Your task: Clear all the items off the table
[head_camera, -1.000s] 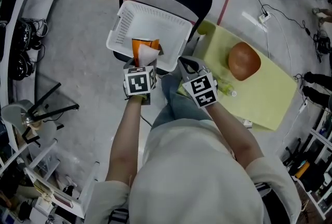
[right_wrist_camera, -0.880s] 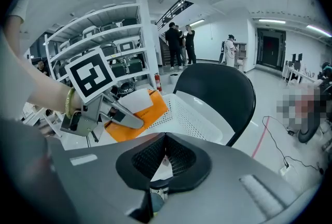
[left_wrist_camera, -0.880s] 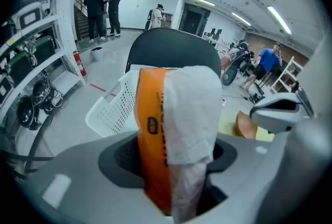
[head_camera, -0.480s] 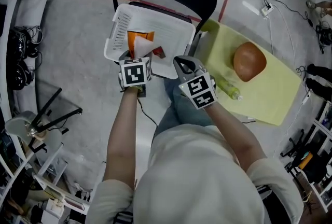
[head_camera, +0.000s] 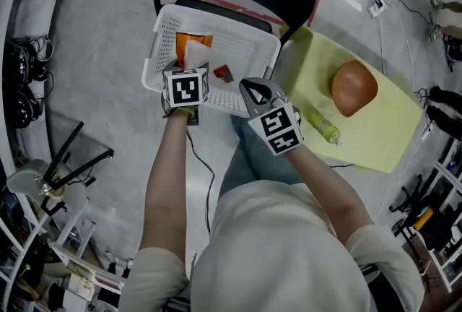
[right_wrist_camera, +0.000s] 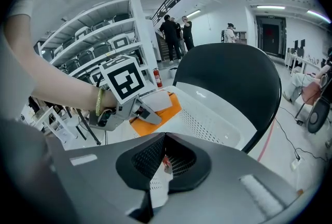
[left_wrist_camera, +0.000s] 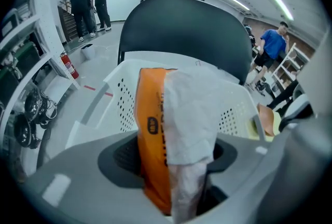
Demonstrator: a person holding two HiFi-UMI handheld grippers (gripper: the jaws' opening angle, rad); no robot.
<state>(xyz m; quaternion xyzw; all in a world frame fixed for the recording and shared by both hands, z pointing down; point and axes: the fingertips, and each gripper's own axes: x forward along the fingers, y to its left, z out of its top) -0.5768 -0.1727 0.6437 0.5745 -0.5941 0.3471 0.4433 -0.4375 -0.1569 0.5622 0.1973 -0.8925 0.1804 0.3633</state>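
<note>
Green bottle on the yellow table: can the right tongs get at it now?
Probably yes: the green bottle lies uncovered on the table, beside the right tongs, which are shut and would need opening.

An orange packet [left_wrist_camera: 150,135] and a crumpled white napkin [left_wrist_camera: 192,109] are held upright together over the white perforated basket [head_camera: 249,43], in which a small red item [head_camera: 223,74] lies. A brown rounded object [head_camera: 354,87] and a green bottle [head_camera: 323,126], laid on its side, rest on the yellow-green table [head_camera: 382,137].
</note>
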